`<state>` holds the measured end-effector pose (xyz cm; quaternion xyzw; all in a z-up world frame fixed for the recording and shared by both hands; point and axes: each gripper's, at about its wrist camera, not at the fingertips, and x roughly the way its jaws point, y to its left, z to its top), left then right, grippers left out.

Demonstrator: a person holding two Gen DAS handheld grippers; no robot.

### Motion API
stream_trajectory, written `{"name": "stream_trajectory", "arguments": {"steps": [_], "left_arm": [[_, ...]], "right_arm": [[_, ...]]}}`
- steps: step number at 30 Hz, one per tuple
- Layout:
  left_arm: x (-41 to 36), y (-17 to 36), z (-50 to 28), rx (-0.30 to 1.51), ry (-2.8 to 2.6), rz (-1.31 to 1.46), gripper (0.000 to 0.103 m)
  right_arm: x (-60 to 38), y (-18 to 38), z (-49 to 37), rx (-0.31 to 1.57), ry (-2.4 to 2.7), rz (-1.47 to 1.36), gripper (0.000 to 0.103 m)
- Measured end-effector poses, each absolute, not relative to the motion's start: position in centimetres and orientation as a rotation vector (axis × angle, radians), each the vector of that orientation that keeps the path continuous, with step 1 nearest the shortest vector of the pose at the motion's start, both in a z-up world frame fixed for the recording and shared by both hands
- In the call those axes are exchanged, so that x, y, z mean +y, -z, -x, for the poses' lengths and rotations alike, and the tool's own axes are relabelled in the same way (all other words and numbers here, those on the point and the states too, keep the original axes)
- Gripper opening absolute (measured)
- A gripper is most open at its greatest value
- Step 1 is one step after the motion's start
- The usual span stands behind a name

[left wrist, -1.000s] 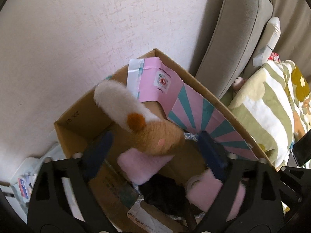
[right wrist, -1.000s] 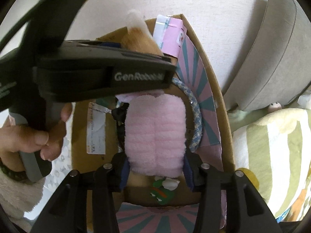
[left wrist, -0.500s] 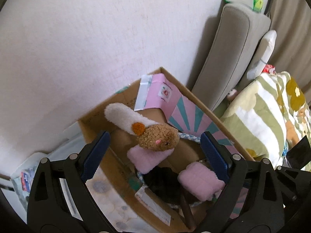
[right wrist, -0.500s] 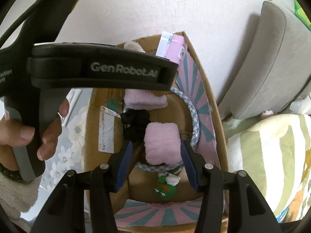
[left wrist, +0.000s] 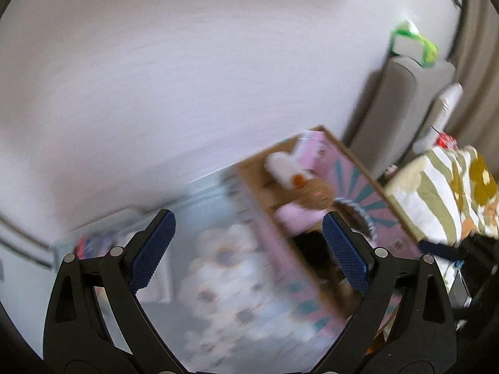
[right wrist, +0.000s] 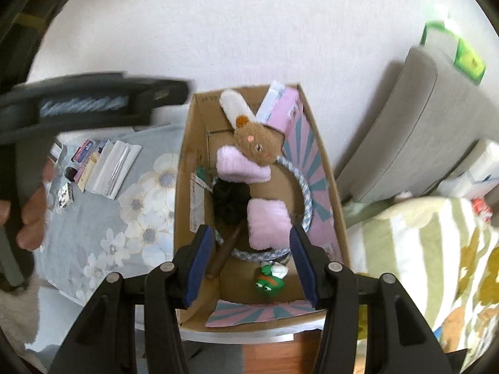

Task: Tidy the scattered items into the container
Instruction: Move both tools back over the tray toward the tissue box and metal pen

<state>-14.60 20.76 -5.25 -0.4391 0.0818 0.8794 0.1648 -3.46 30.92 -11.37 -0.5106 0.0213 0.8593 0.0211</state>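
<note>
Both grippers have lifted clear of the cardboard box [right wrist: 184, 168] since the earlier frames. Left gripper [left wrist: 248, 246] had the plush toy between its fingers and now has them spread wide, empty, over a blurred floral mat [left wrist: 237, 296]. Right gripper [right wrist: 249, 268] let go of the pink foot; I read its jaws as parted with nothing between the pads. From the right wrist, the plush toy [right wrist: 259, 146] lies inside the box, frame centre, on a blue-white rope ring [right wrist: 307, 199]. Green frog toy [right wrist: 269, 282] sits at the box's near end. Small packets [right wrist: 93, 165] lie on the mat, left. Grey sofa [right wrist: 421, 124], upper right.
</note>
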Motion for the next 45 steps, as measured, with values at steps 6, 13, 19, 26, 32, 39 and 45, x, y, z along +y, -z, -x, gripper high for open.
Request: {"name": "stream_trajectory", "arguments": {"steps": [6,13,19,26,32,39,45], "left_arm": [[9.5,4.1,12.3,0.251,-2.697,1.327,0.096],[-3.1,5.0,9.3,0.174,-2.884,1.504,0.098],[-8.4,8.9,7.4,0.042,-2.881,1.646,0.098],[-9.7,15.7,9.0,-0.093,-2.808,1.738,0.098],[-9.6,20.9,12.8,-0.166,-2.767,1.803,0.098],[-9.4,24.5,15.3,-0.138,-2.737,1.875,0.098],[-9.7,26.3,15.5,-0.196,-2.708,1.914,0.098]], "right_arm": [[27.5,8.1,4.4,0.016,-2.781,1.510,0.048],[21.0,8.6,7.5,-0.039,-2.871,1.603,0.048],[16.1,11.2,10.3,-0.009,-2.901,1.743,0.048],[11.0,15.8,14.0,0.013,-2.913,1.802,0.048],[8.0,20.3,17.7,0.031,-2.893,1.840,0.048],[6.2,24.2,20.4,-0.053,-2.835,1.881,0.032],[6.5,26.0,21.2,-0.012,-2.795,1.919,0.031]]}}
